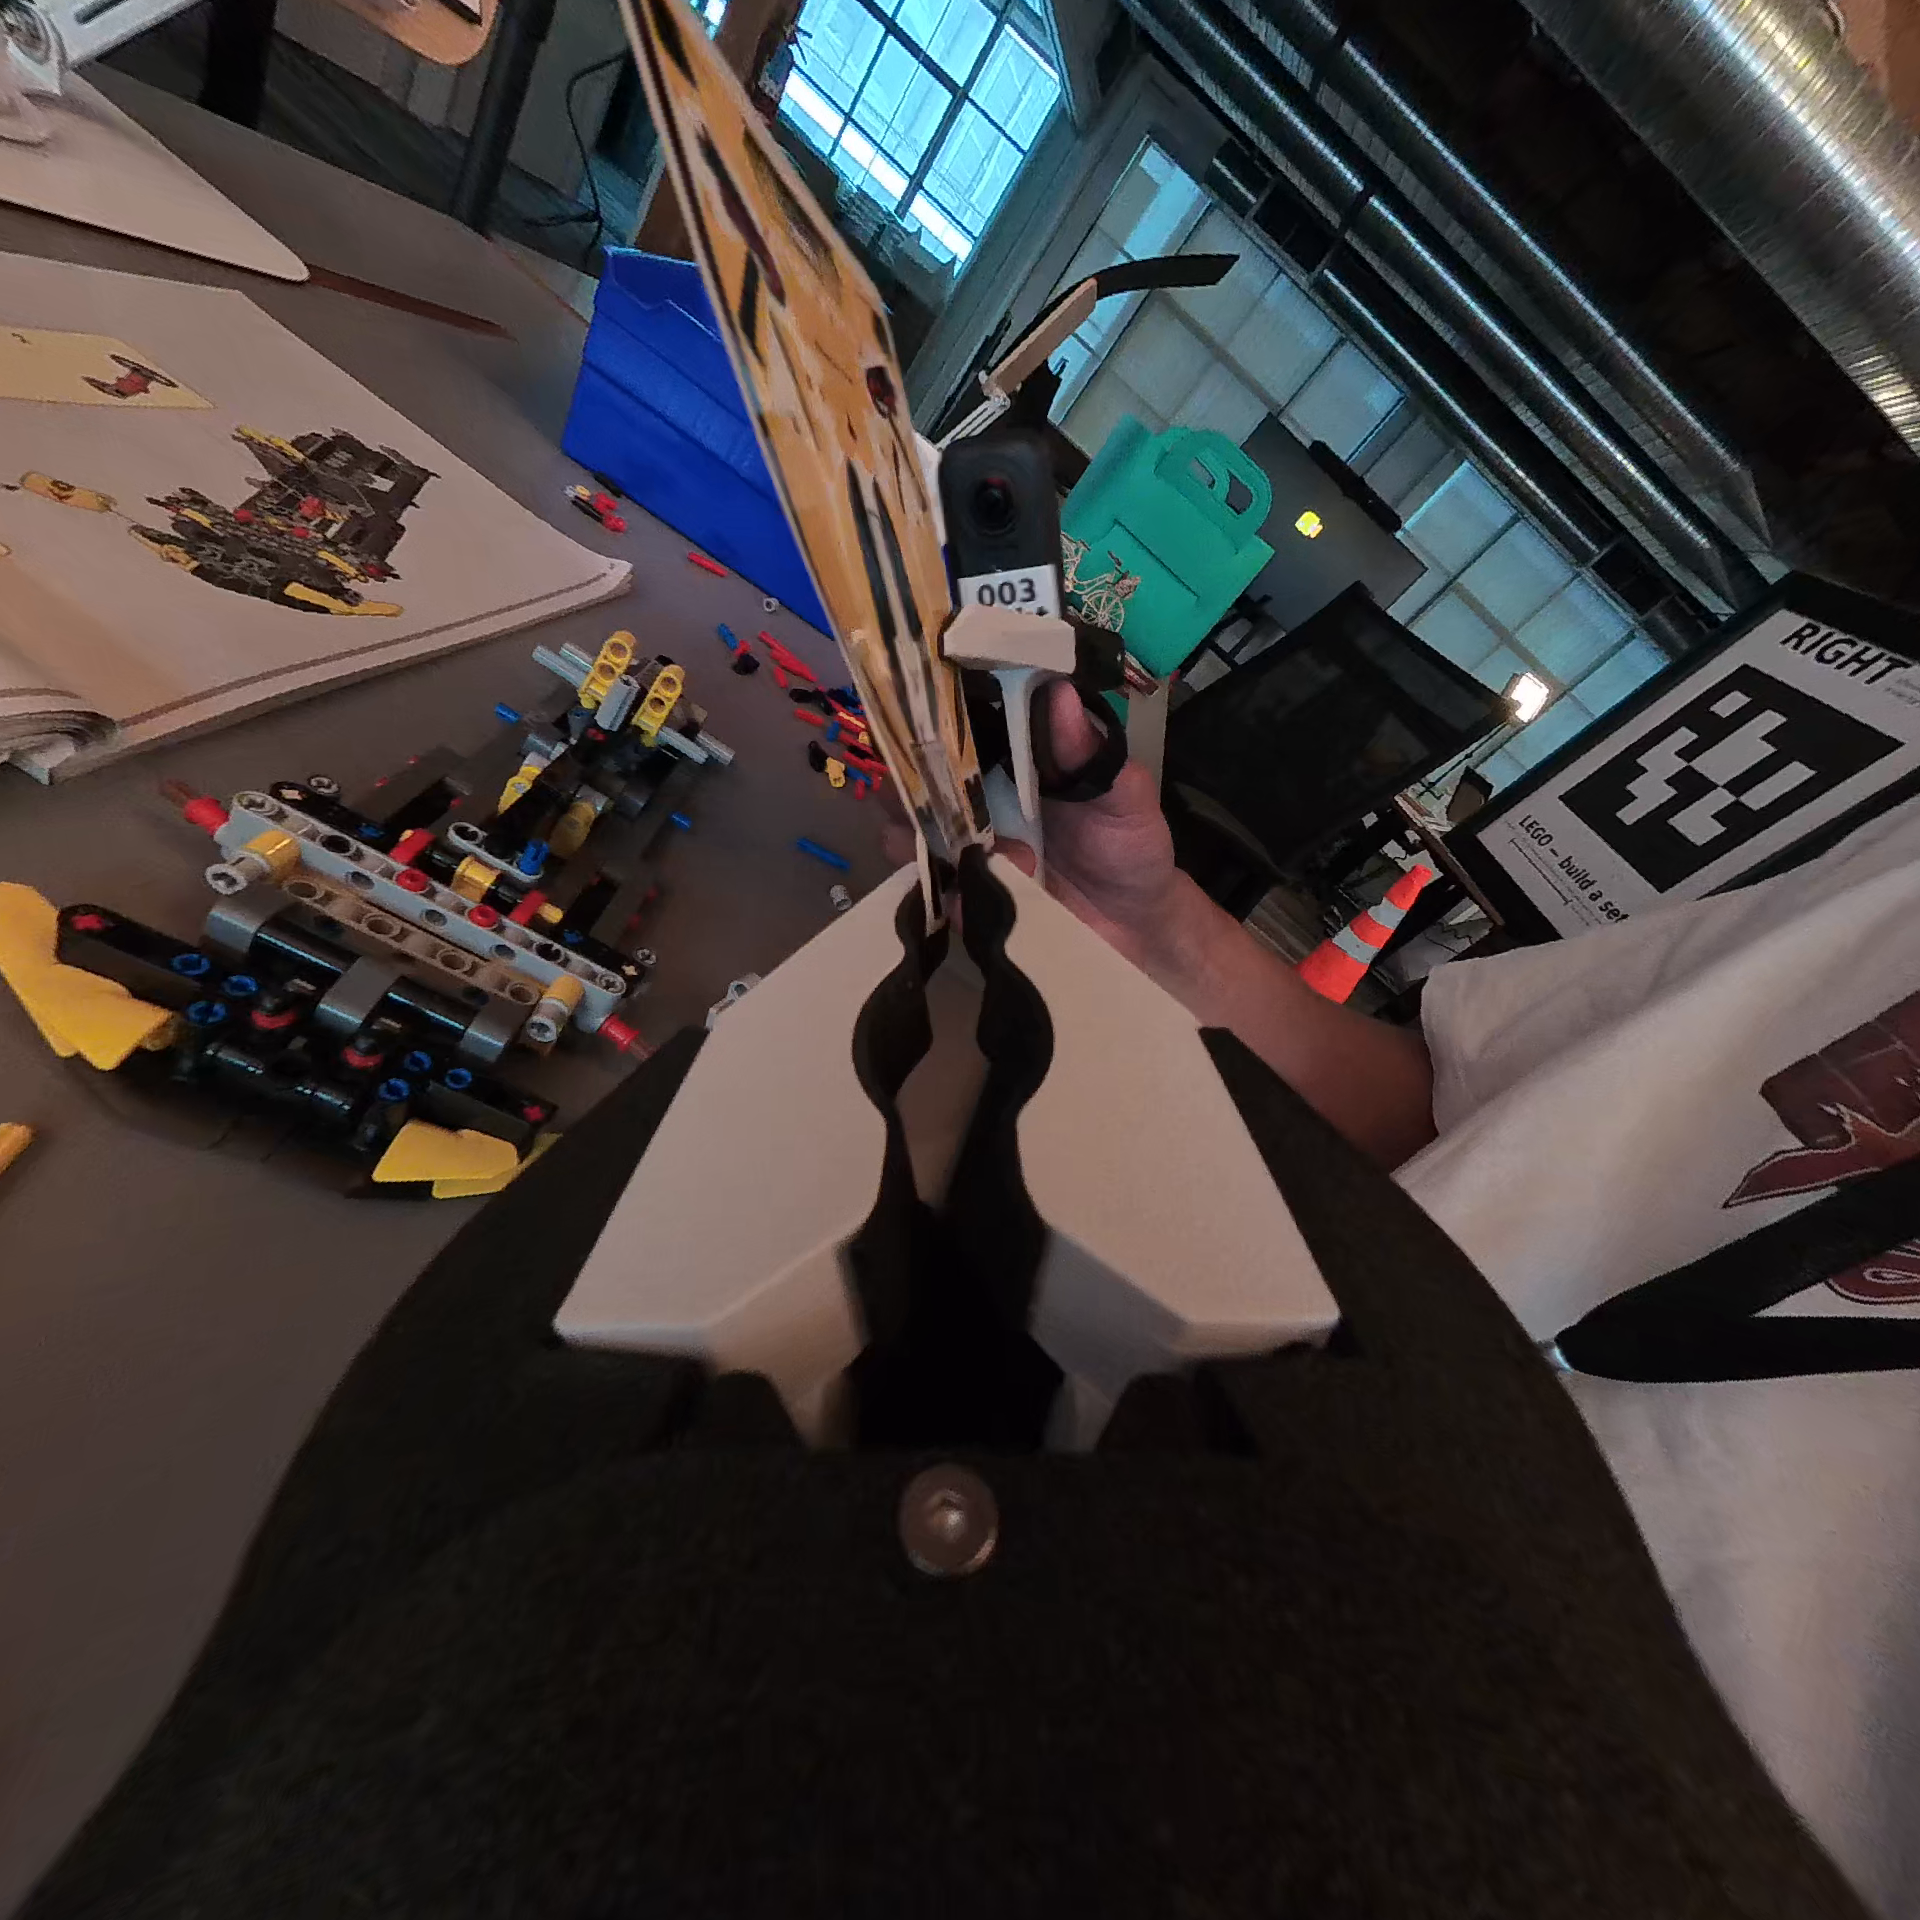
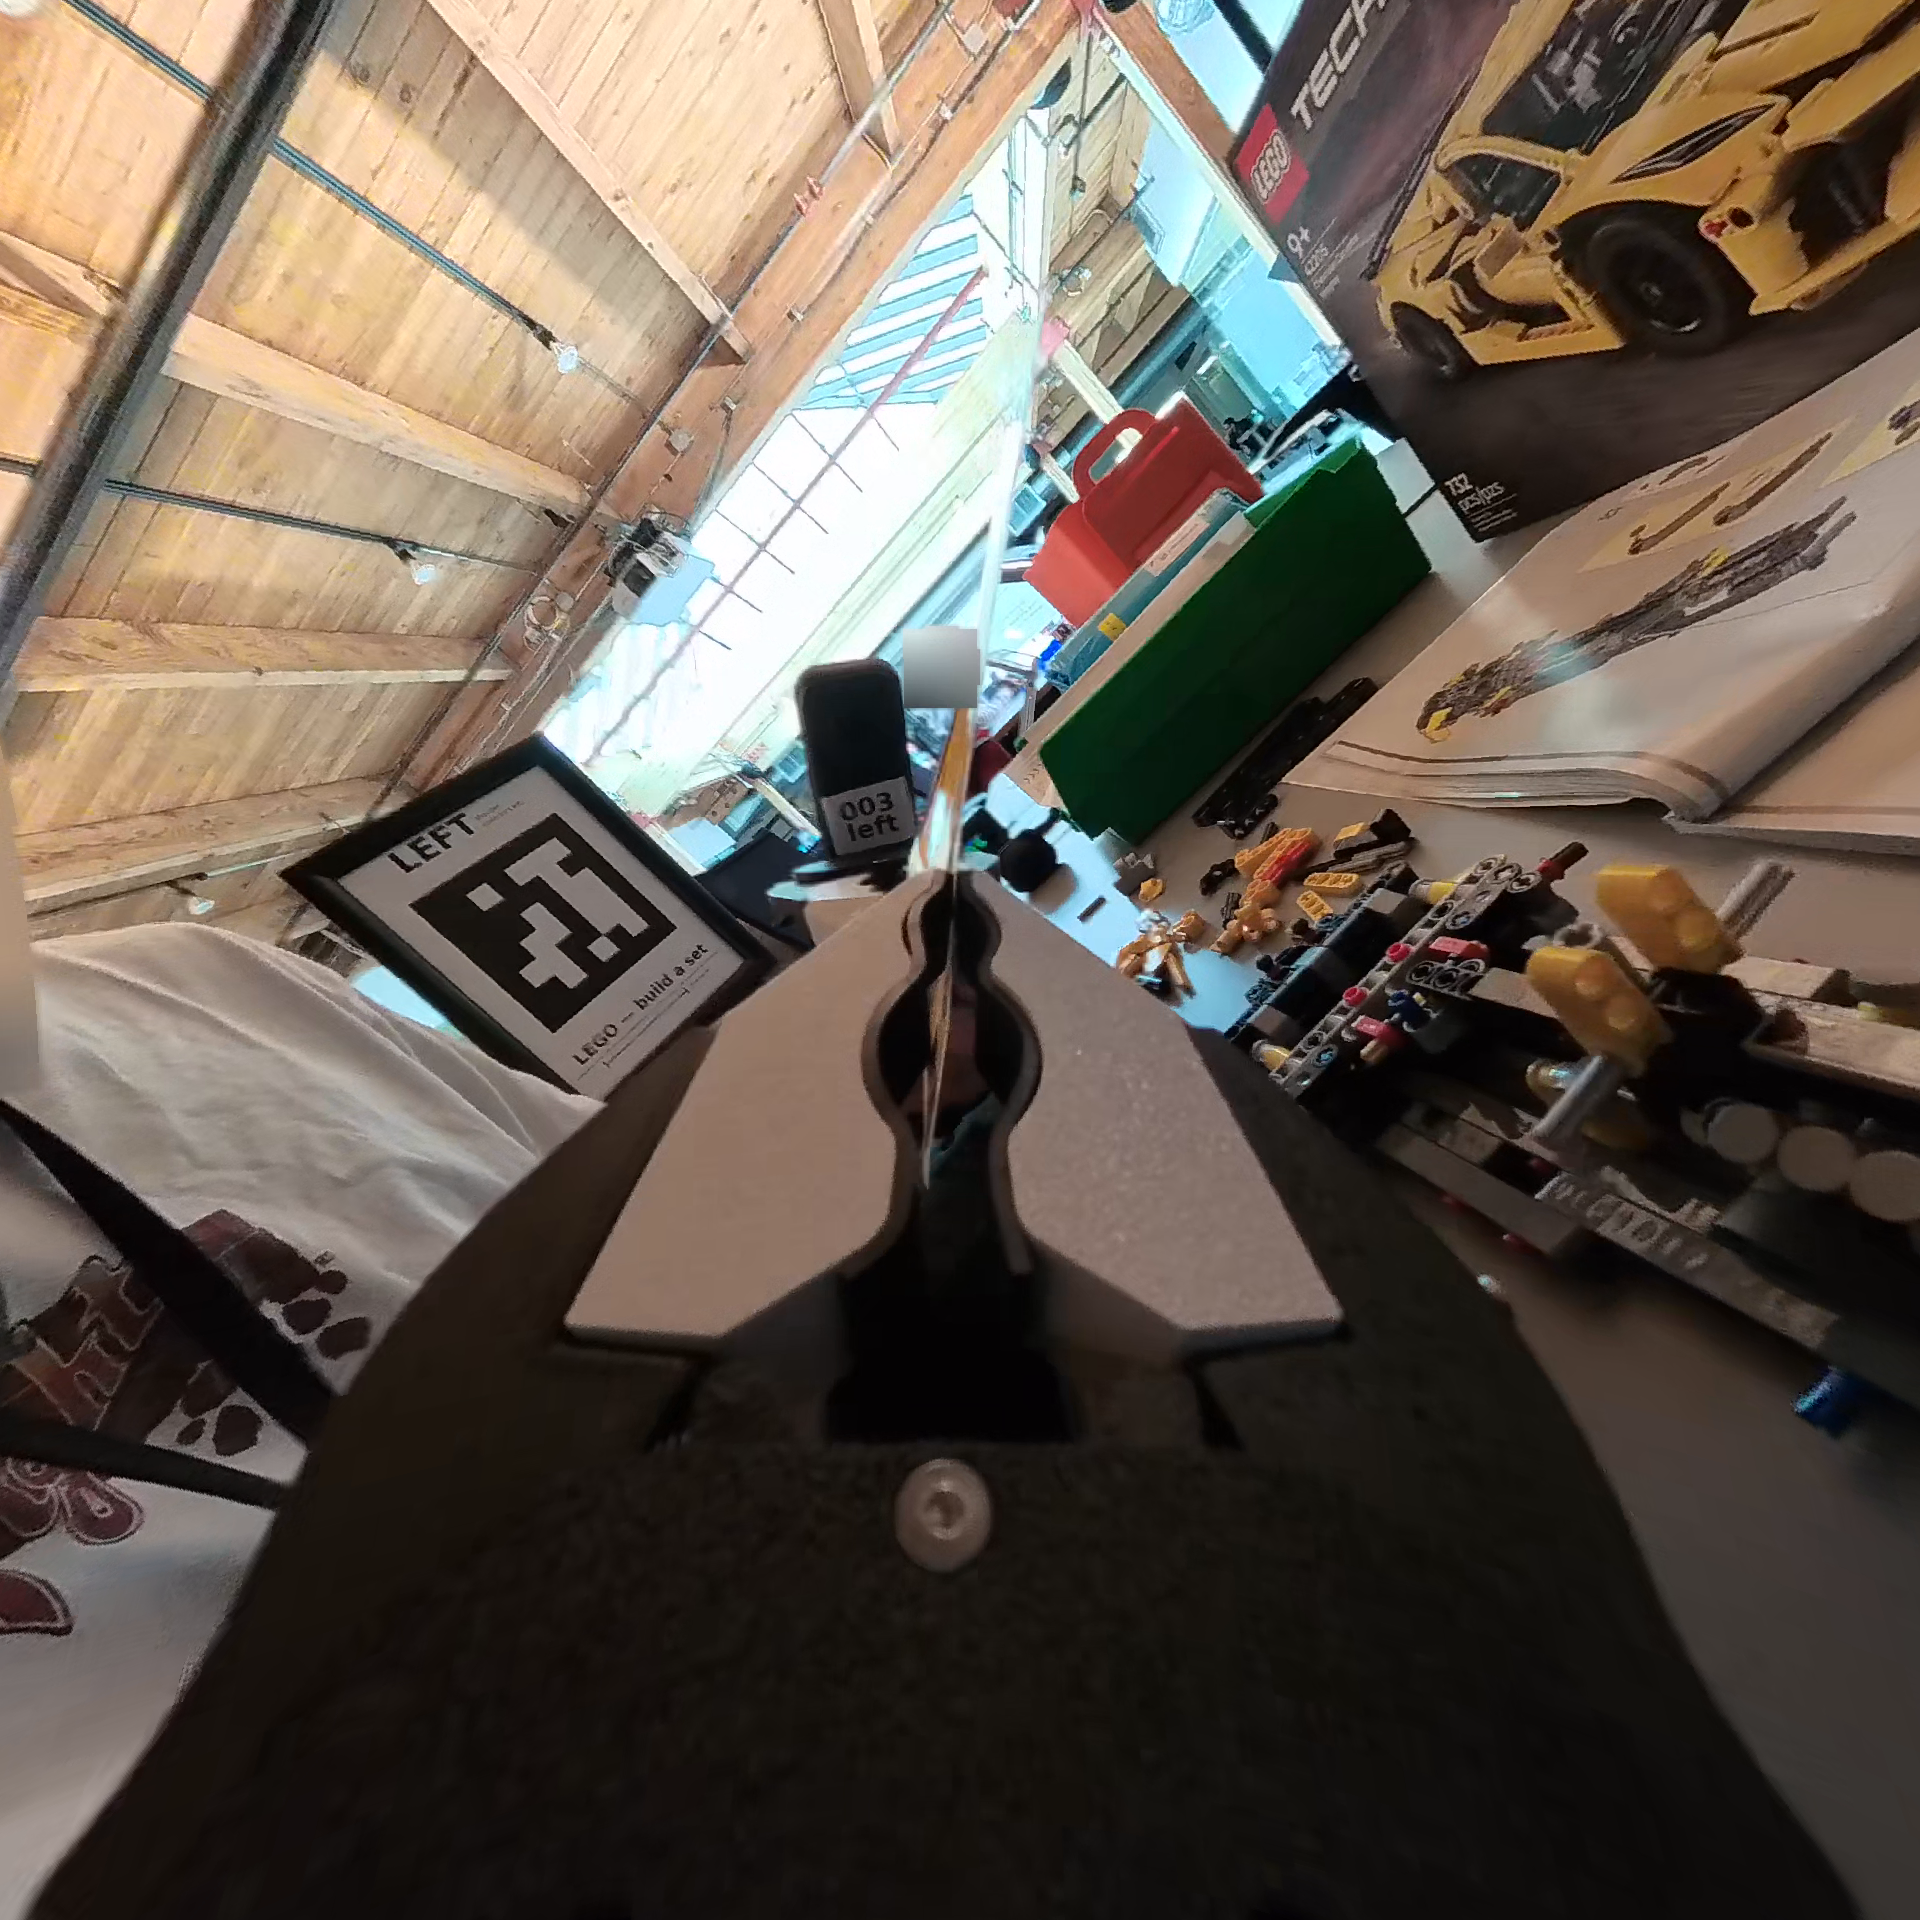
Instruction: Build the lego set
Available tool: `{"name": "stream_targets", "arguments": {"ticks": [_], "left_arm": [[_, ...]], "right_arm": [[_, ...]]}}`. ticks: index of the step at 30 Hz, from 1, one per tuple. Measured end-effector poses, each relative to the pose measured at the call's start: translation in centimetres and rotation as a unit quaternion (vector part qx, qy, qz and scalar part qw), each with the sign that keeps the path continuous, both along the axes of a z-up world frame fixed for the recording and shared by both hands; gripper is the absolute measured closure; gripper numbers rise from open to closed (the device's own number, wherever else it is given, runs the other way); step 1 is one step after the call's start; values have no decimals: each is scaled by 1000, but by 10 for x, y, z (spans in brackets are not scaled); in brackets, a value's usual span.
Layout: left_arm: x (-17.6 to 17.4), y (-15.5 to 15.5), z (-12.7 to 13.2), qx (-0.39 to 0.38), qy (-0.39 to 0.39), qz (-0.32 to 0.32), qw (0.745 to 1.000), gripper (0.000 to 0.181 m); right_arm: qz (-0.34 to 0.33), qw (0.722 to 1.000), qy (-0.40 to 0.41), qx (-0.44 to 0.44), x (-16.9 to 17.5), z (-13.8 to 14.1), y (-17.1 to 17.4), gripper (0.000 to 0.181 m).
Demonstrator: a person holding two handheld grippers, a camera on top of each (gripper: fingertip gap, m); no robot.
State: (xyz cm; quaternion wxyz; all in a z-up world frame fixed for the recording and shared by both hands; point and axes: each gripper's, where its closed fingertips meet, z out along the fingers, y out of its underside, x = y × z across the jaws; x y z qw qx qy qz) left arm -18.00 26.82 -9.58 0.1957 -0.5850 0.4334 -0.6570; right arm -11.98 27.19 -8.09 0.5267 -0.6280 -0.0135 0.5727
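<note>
A yellow sticker sheet (image 1: 821, 395) with black markings is held up in the air above the table. My left gripper (image 1: 951, 883) is shut on its lower edge. In the right wrist view the same sheet (image 2: 943, 810) shows edge-on as a thin strip, and my right gripper (image 2: 951, 883) is shut on it. The right gripper's camera body (image 1: 997, 509) and the hand holding it show just behind the sheet. The left gripper's camera body (image 2: 852, 748) shows beyond the sheet. The part-built lego chassis (image 1: 395, 914) of grey, black and yellow pieces lies on the table, also in the right wrist view (image 2: 1507, 997).
An open instruction booklet (image 1: 260, 499) (image 2: 1662, 644) lies behind the chassis. Loose small pieces (image 1: 821, 727) (image 2: 1278, 873) are scattered on the table. A blue bin (image 1: 665, 416), a green bin (image 2: 1226, 665), a red container (image 2: 1143, 509) and the set's box (image 2: 1610, 208) stand farther back. One gripper's finger ends stand about 7 centimeters off the other's.
</note>
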Motion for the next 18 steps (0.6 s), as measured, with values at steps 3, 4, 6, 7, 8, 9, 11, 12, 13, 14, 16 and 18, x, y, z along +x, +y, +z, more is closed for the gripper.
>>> {"name": "stream_targets", "arguments": {"ticks": [3,4,6,7,8,9,11,12,13,14,16,18], "left_arm": [[-1,2,5,-26,-17,2,1000,181],[-2,2,8,-40,-25,0,999,181],[-3,2,13,-55,-41,-2,998,181],[-4,1,16,-64,-49,-5,997,181],[-5,1,19,-72,-58,-4,996,181],[-5,2,22,-78,-67,-3,995,181],[-7,3,30,-80,-88,4,993,181],[-7,3,33,-73,-93,10,993,181],[-7,2,35,-66,-98,12,993,181],[-7,1,38,-58,-104,14,993,181],[-7,-4,45,-43,-118,10,992,181],[-5,-12,51,-25,-128,1,992,181]], "right_arm": [[-34,996,-80,-11,-1,-14,6,181],[-42,994,-105,-12,-2,-18,7,179],[-57,990,-129,-3,-1,-19,8,169],[-70,988,-137,-1,2,-19,9,157],[-85,985,-150,-2,8,-18,9,147],[-107,980,-165,-1,17,-14,7,144],[-161,965,-207,18,38,6,-1,142],[-175,957,-229,25,44,19,-7,141],[-169,952,-251,32,41,32,-14,142],[-146,951,-269,37,30,43,-20,142],[-91,953,-286,42,-2,57,-28,137],[-46,953,-295,53,-35,59,-31,125]]}}
